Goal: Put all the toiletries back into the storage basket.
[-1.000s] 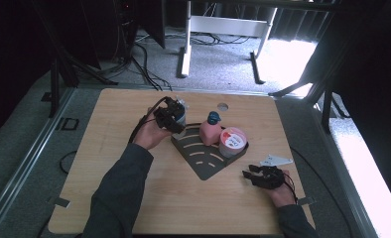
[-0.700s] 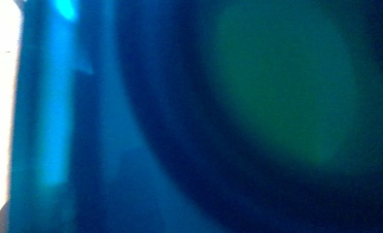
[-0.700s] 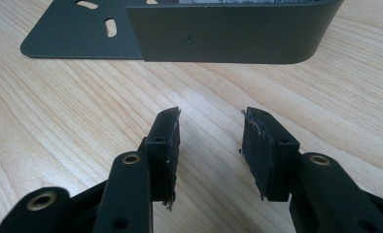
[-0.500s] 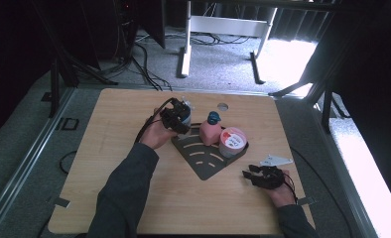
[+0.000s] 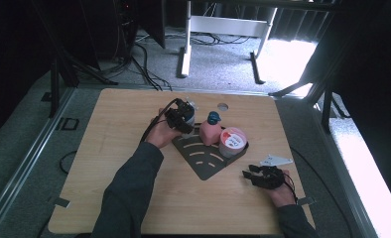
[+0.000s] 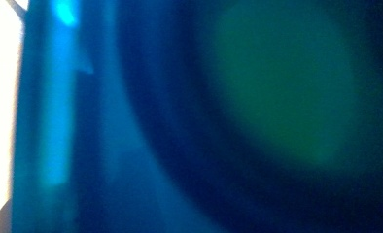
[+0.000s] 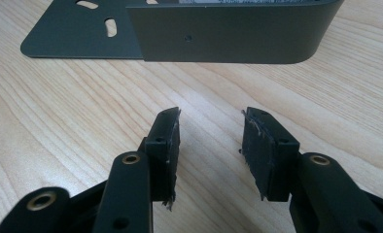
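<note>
Although the left gripper view was a blue-green blur from something pressed right against the lens, the high view showed the left hand-held gripper [image 5: 182, 118] closed round a pale, roughly cylindrical container [image 5: 188, 113] at the far corner of the dark metal rack [image 5: 203, 159], just beside the pink bottle [image 5: 210, 131]. The container looked light and rigid, probably smooth plastic or glass and so likely slippery; a hold across the middle of its body, below the top, seemed the safest place, since a pinch near the rim could tip it. The right hand-held gripper [image 7: 210, 145] rested low on the worktop [image 5: 109, 163] near the rack's curved wall, its jaws parted with nothing between them. Counted, there was one rack, one pink bottle with a blue cap, one round tub with a red-and-white lid [image 5: 232, 140], one held container, two hand-held grippers, and one small pale plate [image 5: 276, 160] lying near the right hand.
</note>
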`<state>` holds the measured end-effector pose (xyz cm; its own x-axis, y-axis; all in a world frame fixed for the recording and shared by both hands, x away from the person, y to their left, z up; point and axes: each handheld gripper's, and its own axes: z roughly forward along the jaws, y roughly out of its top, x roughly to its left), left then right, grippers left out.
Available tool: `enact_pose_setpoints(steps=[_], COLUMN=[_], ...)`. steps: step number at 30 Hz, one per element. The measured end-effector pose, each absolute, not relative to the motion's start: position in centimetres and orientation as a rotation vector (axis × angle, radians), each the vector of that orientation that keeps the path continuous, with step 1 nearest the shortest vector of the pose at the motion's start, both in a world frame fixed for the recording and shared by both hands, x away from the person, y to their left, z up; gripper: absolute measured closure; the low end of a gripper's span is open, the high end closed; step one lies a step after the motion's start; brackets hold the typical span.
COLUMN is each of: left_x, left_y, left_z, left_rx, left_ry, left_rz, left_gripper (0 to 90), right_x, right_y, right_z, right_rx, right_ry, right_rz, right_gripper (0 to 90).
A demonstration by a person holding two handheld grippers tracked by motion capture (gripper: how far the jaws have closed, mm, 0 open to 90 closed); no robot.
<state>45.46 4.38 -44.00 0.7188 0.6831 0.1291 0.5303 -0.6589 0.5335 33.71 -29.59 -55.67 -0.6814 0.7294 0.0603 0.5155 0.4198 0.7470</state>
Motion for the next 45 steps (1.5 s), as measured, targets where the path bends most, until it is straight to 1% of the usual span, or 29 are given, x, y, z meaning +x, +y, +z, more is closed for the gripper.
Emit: enact_pose_setpoints(steps=[29, 45], left_x=[47.8, 48.4], left_y=[2.8, 2.6], left_z=[-46.6, -47.0], left_rx=[2.466, 2.446], left_ry=[0.950, 0.964], left_rz=[0.453, 0.419], left_gripper=[55.0, 54.7], right_x=[33.7, 33.8], right_y=[-29.6, -29.7], right_z=[-55.7, -55.7], right_rx=[1.086, 1.086], right_ry=[2.405, 2.406], right_rz=[1.124, 1.125], right_gripper=[57.3, 57.3])
